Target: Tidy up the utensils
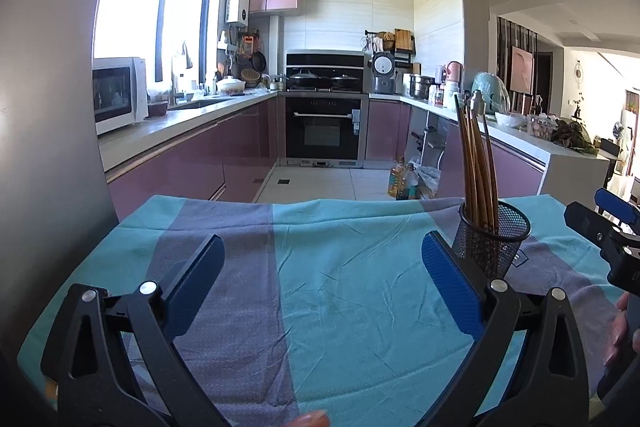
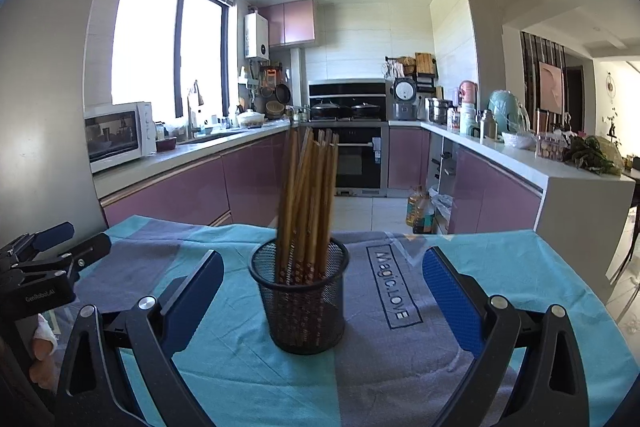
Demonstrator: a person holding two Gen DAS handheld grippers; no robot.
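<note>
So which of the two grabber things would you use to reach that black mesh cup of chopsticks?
Probably the right gripper: the black wire-mesh cup of brown wooden chopsticks sits centred between its open jaws. For the left gripper, also open, the cup is off to its right side.

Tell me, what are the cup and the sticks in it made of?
The cup looks like black metal mesh: you can see through its tiny holes. The chopsticks look like wood or bamboo, golden brown and smooth, with a small pattern on their lower ends. The cloth under them looks like soft woven fabric, since it wrinkles.
</note>
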